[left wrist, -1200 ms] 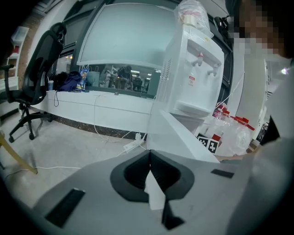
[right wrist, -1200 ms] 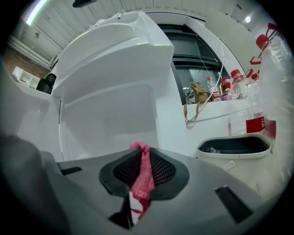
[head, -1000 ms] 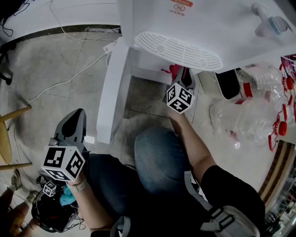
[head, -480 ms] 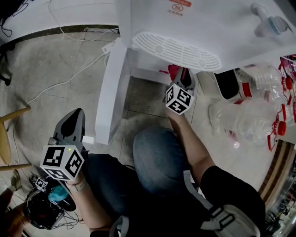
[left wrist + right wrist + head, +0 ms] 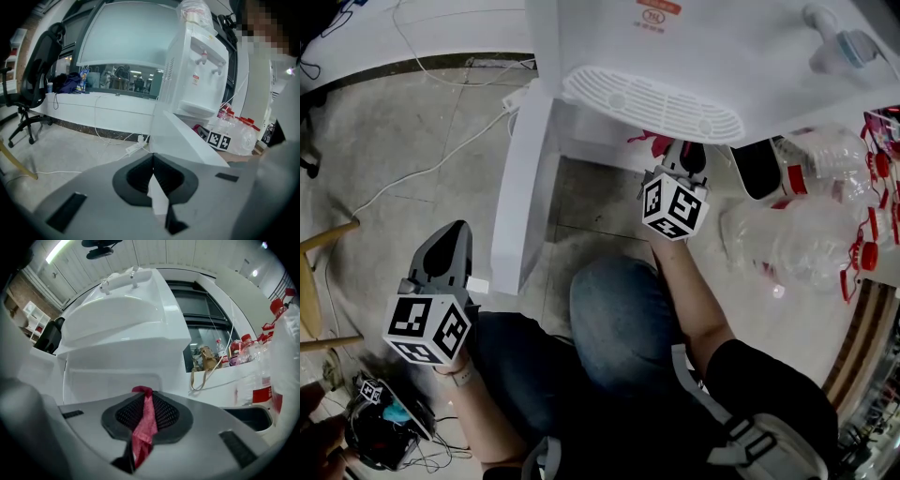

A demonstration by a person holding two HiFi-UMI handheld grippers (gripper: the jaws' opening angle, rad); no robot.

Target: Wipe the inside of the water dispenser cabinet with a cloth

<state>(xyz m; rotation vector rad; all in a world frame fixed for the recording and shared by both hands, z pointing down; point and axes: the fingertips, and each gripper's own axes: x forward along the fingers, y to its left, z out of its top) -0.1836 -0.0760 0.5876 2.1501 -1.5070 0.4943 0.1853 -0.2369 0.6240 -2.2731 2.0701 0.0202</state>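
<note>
While right gripper (image 5: 688,155) jaws clench red cloth (image 5: 144,425) at cabinet (image 5: 108,376) — left gripper (image 5: 152,161) jaws closed; empty.

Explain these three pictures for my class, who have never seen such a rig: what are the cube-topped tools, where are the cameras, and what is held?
No robot: a person holds a hand-held gripper, marker cube included, in each hand. One picture looks down from the person's head; the others ride on the grippers. The right hand-held gripper pinches a red cloth at the open cabinet of the water dispenser. The left hand-held gripper is shut, empty. Plastic bottles lie on the floor.
</note>
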